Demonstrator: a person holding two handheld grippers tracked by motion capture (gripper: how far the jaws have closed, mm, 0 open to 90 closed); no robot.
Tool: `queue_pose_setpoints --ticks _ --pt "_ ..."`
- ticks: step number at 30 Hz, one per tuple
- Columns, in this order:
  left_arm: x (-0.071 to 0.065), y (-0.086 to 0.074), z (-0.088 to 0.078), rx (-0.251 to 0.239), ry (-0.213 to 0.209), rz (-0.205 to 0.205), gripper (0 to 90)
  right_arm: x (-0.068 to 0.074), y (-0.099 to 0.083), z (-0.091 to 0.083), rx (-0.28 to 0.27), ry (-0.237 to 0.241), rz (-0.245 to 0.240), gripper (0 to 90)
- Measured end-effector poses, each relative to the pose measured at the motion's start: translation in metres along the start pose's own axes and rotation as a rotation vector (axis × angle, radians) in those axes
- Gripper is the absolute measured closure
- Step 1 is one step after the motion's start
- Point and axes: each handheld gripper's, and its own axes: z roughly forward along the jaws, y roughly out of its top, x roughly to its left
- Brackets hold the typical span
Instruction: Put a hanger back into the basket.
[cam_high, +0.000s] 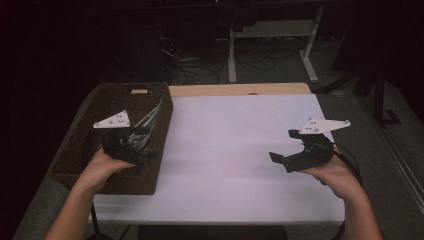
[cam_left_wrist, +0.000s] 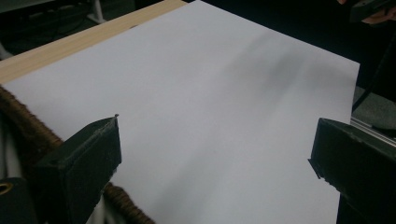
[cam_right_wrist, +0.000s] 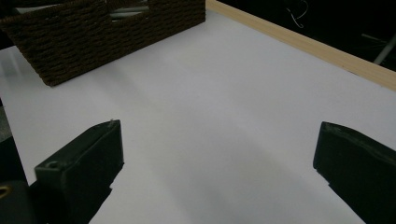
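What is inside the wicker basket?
In the wicker basket, pale grey rod-like items lean against its right wall. The left claw and hand cover their lower ends, so what they are stays unclear.

I can read no writing anywhere from where I work. The woven basket (cam_high: 85, 145) carries a small pale tag on its far wall, but whatever may stand on it is too small and dim to make out. The white sheet (cam_high: 235, 150) over the tabletop bears no print, and the grey plates on my two tools show only screw heads.
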Motion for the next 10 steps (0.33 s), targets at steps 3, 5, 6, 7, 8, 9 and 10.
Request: queue_pose_setpoints --ticks 3,5,6,7,8,9,10 --pt "-0.0008 -0.0019 0.0029 -0.009 -0.019 -0.005 1.8 -0.0028 -0.0022 -0.0016 -0.001 -0.009 0.003 1.5" --pt "-0.0011 -0.0026 0.0042 -0.008 -0.022 -0.004 1.8 -0.0047 -0.0037 -0.0018 0.000 -0.013 0.005 1.5" --pt "-0.0012 -0.0030 0.0048 -0.012 -0.026 -0.005 1.8 -0.0053 -0.0044 -0.0017 0.001 -0.014 0.006 1.5" --pt "-0.0012 -0.0031 0.0053 -0.013 -0.031 -0.005 1.8 -0.0059 -0.0049 -0.0014 0.000 -0.014 0.006 1.5" --pt "-0.0013 -0.0032 0.0055 -0.011 -0.031 -0.004 1.8 -0.0064 -0.0054 -0.0012 0.002 -0.015 0.005 1.5" --pt "-0.0013 -0.0032 0.0054 -0.012 -0.030 -0.003 1.8 -0.0065 -0.0059 -0.0011 0.004 -0.015 0.007 1.5" --pt "-0.0013 -0.0032 0.0051 -0.014 -0.031 -0.002 1.8 -0.0066 -0.0063 -0.0009 0.004 -0.014 0.008 1.5"
